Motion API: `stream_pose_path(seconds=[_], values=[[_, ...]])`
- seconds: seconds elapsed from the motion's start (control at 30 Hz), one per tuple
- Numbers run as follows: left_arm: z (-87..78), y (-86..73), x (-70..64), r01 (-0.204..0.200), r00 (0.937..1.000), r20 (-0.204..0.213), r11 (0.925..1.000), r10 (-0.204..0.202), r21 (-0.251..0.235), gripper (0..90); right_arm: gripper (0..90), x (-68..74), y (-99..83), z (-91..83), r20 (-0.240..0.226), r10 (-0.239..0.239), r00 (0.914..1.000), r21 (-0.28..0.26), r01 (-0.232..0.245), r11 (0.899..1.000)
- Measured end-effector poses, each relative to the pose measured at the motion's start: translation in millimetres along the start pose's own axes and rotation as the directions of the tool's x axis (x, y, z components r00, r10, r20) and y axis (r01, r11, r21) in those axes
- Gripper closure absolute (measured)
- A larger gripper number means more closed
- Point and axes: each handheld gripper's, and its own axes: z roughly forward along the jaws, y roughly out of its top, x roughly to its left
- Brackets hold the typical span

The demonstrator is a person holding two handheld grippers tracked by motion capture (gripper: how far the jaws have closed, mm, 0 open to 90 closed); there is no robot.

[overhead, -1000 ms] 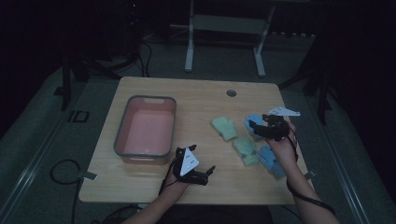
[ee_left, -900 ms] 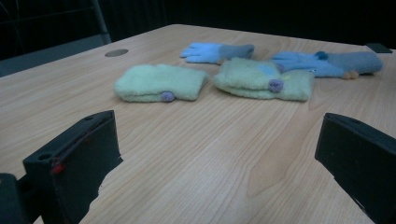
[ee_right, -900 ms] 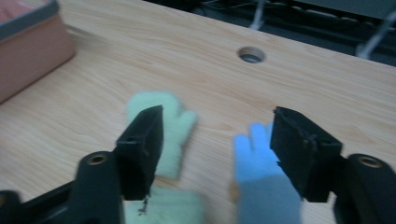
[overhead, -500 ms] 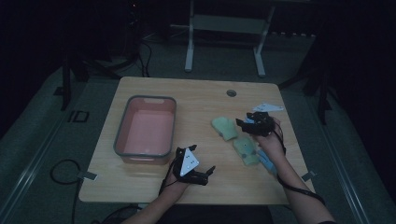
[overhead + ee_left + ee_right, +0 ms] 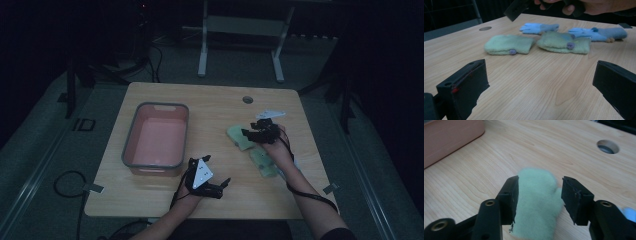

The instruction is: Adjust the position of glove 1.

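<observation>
Surface (image 5: 210, 107): pale wood-grain top, centre of the high view; round cable hole (image 5: 247, 99) toward its upper right.
Bin (image 5: 131, 135): grey-rimmed, pink inside, left half of the surface in the high view; a corner of it sits at the upper left of the right gripper view.
Right claw (image 5: 250, 133): right of centre in the high view, held by a hand coming up from the lower right; jaws moderately spread, one on either side of a green mitten, its left jaw right at the fabric and a small gap at its right jaw, not closed on it, per the right gripper view.
Left claw (image 5: 224, 186): lower centre of the high view, low over bare wood just below the bin; jaws spread wide with nothing between them, per the left gripper view.
Green mitten, first (image 5: 537, 202): lying flat on the surface, centre of the right gripper view, thumb toward the right jaw; purple button on it at centre left of the left gripper view.
Green mitten, second (image 5: 564, 42): just beside the first, upper centre of the left gripper view, also with a purple button.
Blue gloves (image 5: 539, 27): two, behind the green pair, upper right of the left gripper view.
</observation>
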Motion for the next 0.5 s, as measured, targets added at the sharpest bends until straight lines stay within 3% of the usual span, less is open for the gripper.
stream_pose_path(seconds=[0.5], values=[[0.0,0.0,-0.6,-0.007,1.0,0.003,1.0,0.007,0.0,0.1,63.5,-8.9,0.9,37.8,-0.064,-0.011,0.9979,0.082,0.017,0.996]])
